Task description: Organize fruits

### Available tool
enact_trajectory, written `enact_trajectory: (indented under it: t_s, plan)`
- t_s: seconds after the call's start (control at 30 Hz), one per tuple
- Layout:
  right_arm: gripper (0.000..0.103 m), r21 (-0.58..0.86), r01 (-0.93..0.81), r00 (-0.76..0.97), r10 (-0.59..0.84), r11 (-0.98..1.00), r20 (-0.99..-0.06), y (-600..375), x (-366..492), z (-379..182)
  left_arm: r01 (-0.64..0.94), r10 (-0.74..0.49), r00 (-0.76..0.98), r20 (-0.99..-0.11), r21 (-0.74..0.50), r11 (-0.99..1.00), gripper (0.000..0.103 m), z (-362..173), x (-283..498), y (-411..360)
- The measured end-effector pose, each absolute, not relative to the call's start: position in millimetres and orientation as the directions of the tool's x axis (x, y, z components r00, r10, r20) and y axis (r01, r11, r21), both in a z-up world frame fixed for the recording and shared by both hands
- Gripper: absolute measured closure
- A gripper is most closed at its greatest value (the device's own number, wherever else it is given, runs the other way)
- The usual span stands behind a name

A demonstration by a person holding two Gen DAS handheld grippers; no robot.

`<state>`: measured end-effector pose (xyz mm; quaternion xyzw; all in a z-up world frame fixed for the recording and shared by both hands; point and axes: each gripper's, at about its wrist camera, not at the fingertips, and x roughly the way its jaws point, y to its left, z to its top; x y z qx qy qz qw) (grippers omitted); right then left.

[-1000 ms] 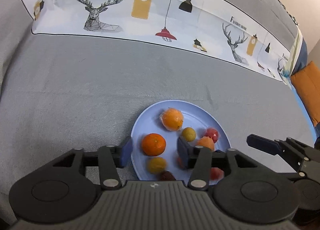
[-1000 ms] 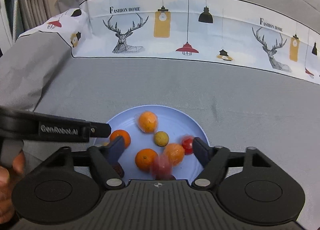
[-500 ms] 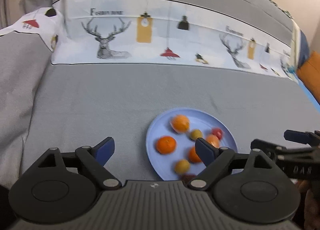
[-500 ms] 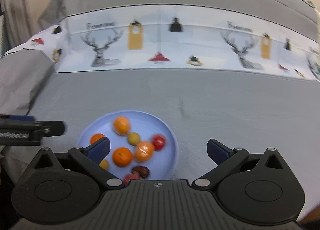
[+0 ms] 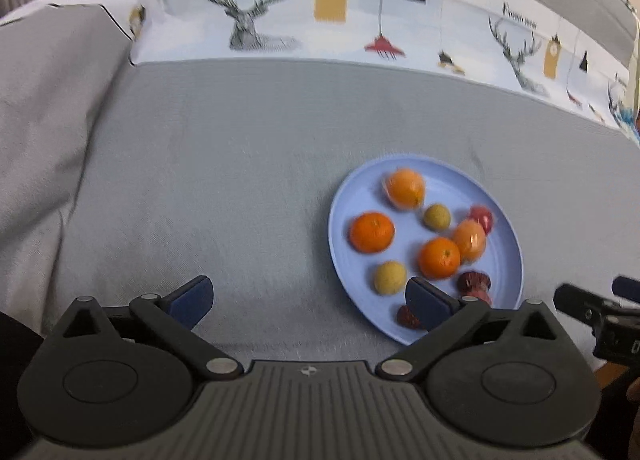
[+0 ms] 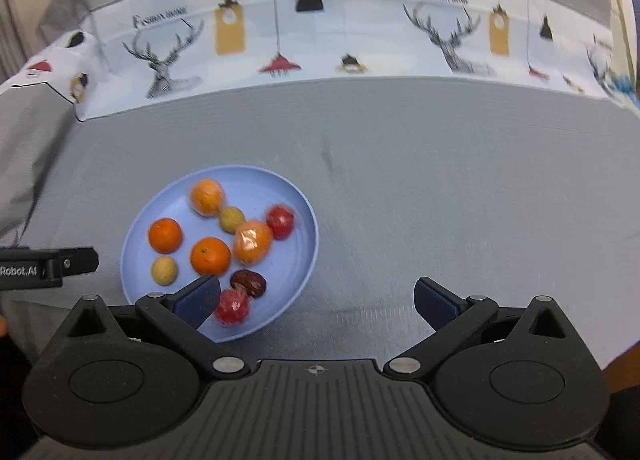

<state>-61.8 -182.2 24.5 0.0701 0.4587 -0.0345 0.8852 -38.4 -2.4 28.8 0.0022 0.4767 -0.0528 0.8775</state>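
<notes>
A light blue plate (image 5: 508, 219) (image 6: 304, 219) lies on the grey cloth and holds several fruits: oranges (image 5: 372, 232) (image 6: 211, 256), small yellow fruits (image 5: 389, 278) (image 6: 163, 270), a red tomato (image 6: 280, 222), a dark red date (image 6: 248, 282) and a wrapped red fruit (image 6: 232, 306). My left gripper (image 5: 308, 300) is open and empty, left of the plate. My right gripper (image 6: 316, 300) is open and empty, right of the plate, its left finger over the plate's near rim.
The grey cloth (image 5: 220, 179) covers the surface; a white printed band with deer and lamps (image 6: 320, 31) runs along the back. The other gripper's tip shows at the right edge of the left wrist view (image 5: 592, 308) and the left edge of the right wrist view (image 6: 48, 264).
Both grippers opened wide and drew back and apart from over the plate. A wrapped red fruit now lies on the plate's near side. The left moved left, the right moved right.
</notes>
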Motion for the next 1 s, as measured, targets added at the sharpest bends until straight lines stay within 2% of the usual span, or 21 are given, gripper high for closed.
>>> enact_trajectory:
  t_s: [0.33, 1.0]
  plan:
    - [0.001, 0.058, 0.063, 0.558, 0.013, 0.996, -0.83, -168.8, -56.9, 20.3, 0.103, -0.083, 0.532, -0.843, -0.033, 0.994, 0.001, 26.9, -39.3, -8.3]
    - [0.001, 0.082, 0.075, 0.548, 0.028, 0.994, -0.836, -173.5, -57.4, 19.3, 0.148, -0.117, 0.52, -0.846, -0.045, 0.988, 0.001, 23.1, -42.9, -16.1]
